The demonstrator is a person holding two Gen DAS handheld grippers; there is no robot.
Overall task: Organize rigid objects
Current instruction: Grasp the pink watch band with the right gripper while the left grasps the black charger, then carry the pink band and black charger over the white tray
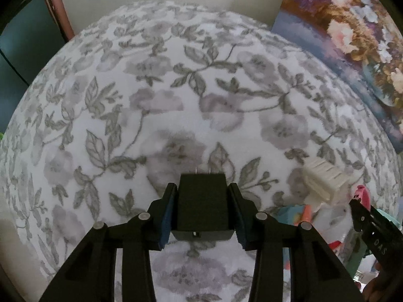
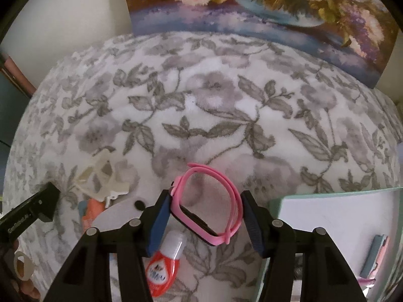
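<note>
Left hand-held gripper [image 1: 201, 202]: pinched a black power adapter [image 1: 202, 207] between blue pads, prongs pointing forward, held above the floral bedspread [image 1: 176, 80] near its front edge. Right hand-held gripper [image 2: 204, 207]: clamped on a pink smartwatch [image 2: 209, 203], strap looped upward, dark face tilted down toward the front. Below it on the bedspread, lay a small red bottle [image 2: 165, 264] with a clear cap. Toward the left edge, sat a white hair claw clip [image 2: 100, 178], beside an orange item too blurred to name. At the right front corner, rested a pale green tray [image 2: 274, 202]. Along the far edge, leaned a flower painting [image 2: 252, 7]
</note>
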